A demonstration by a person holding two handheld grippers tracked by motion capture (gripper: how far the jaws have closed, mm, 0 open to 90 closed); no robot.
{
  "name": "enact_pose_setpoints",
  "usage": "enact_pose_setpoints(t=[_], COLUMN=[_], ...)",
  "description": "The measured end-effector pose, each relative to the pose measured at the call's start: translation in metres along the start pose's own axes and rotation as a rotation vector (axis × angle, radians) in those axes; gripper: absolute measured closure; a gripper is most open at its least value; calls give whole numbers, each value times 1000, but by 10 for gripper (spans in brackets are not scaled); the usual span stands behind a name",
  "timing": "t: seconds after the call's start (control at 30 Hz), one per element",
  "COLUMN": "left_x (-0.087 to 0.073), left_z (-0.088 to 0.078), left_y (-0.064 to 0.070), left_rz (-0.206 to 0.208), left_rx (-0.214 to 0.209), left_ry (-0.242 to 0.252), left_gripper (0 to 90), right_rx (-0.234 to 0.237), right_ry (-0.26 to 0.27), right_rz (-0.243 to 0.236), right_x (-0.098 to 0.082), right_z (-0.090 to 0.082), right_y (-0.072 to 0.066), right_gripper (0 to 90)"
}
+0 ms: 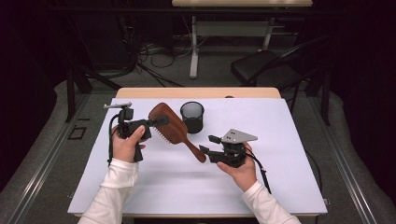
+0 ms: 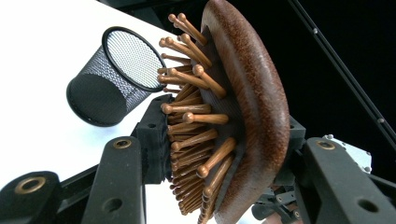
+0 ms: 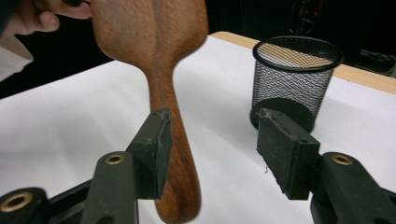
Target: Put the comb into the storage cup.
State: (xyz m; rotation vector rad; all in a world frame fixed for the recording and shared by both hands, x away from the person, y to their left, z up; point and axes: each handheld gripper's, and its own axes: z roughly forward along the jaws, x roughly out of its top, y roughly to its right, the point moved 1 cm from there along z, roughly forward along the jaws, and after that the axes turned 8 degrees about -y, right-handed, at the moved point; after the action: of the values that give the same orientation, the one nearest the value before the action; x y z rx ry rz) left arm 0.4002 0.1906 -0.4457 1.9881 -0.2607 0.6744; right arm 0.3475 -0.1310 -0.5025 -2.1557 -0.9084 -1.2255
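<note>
Two jaws of my left gripper (image 1: 159,122) clamp the brown wooden paddle hairbrush (image 1: 173,128) by its head, presenting the handle between my right gripper's (image 1: 209,143) spread jaws; the black mesh cup (image 1: 192,116) stands just beyond.

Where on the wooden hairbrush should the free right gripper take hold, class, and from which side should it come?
Grip the narrow handle, not the head. The left gripper clamps the head of the hairbrush across bristles and back, so the handle sticks out free toward the right gripper. Its open jaws already flank the handle; closing across the handle's width from the person's right looks best.
</note>
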Motion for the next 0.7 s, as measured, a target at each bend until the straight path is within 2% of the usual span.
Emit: enact_pose_setpoints(t=[0.1, 0.3, 0.43, 0.47, 0.53, 0.57, 0.7], left_x=[0, 1, 1, 1, 2, 2, 3], left_z=[-2, -5, -7, -8, -10, -10, -14], left_y=[0, -1, 0, 0, 0, 0, -1], left_rz=[0, 1, -6, -4, -4, -5, -8], left_rx=[2, 6, 7, 6, 2, 1, 5], left_ry=[5, 8, 19, 21, 26, 29, 41], left_gripper=[515, 515, 515, 515, 516, 515, 515], right_rx=[-8, 12, -1, -18, -34, -33, -39], right_ry=[-10, -8, -14, -8, -7, 1, 11], right_rz=[17, 31, 21, 19, 17, 33, 47], right_x=[0, 1, 1, 1, 1, 2, 3], right_z=[-1, -4, -5, -6, -6, -7, -11], right_y=[3, 7, 9, 10, 11, 13, 17], right_gripper=[444, 463, 453, 411, 409, 396, 373])
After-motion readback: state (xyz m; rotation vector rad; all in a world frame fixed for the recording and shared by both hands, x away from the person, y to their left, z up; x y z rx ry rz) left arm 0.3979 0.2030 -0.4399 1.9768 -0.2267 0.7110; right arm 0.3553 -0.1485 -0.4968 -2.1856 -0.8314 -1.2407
